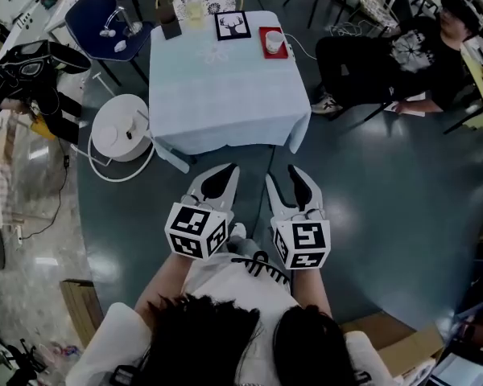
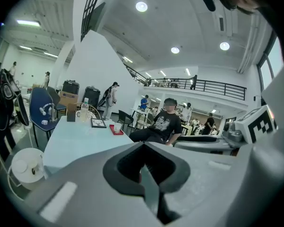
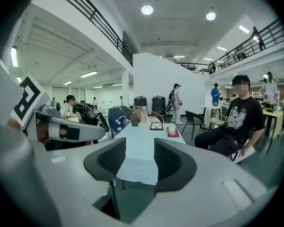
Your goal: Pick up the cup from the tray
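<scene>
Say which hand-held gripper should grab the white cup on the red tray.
Probably the right hand-held gripper: the white cup on the red tray sits toward its side; its jaws stand apart, unlike the shut left hand-held gripper.

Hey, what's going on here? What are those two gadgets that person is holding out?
A person stands facing a cloth-covered table, holding a two-jaw gripper in each hand. The left gripper has its jaws together; the right gripper has its jaws apart, with nothing between them. Neither has reached the table. The white cup they are after sits on a red tray at the table's far side, untouched. Another person sits off to the right.
</scene>
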Demonstrator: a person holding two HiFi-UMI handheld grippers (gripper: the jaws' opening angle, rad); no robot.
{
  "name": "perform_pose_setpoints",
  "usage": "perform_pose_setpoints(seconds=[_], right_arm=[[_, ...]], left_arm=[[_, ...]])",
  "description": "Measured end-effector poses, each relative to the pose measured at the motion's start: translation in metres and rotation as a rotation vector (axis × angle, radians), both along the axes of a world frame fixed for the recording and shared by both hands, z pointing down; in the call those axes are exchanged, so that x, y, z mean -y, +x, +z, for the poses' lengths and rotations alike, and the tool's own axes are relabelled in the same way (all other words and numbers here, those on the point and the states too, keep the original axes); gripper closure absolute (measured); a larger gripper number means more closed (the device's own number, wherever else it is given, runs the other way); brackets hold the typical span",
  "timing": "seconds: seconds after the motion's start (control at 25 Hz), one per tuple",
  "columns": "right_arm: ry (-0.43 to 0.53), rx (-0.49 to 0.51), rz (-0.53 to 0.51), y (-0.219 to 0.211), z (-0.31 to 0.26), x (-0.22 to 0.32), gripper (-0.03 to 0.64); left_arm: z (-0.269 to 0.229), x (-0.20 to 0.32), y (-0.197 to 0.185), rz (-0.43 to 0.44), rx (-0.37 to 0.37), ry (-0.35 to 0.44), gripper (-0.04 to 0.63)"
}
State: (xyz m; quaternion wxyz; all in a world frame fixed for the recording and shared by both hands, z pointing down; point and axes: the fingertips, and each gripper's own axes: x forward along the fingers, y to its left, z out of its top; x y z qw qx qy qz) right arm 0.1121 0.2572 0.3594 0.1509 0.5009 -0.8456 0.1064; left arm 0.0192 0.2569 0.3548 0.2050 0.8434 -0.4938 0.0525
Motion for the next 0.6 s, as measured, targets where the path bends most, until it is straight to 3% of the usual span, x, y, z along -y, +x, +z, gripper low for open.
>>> perform_pose_setpoints(seconds=[0.08, 0.24, 0.6], right_arm=[[-0.003, 0.022, -0.022, 0.002, 0.0, 0.002, 0.407], [-0.023, 0.027, -0.046, 0.004, 0.007, 0.013, 0.399], [-0.015, 0.051, -0.051, 0.006, 0.015, 0.042, 0.338]], left_arm=[[0.001, 0.003, 0.001, -0.022, 0.003, -0.006, 0.595], [-0.01, 0.011, 0.002, -0.037, -0.062, -0.005, 0.595], [-0.002, 0.039, 0.001, -0.041, -0.056, 0.007, 0.595]])
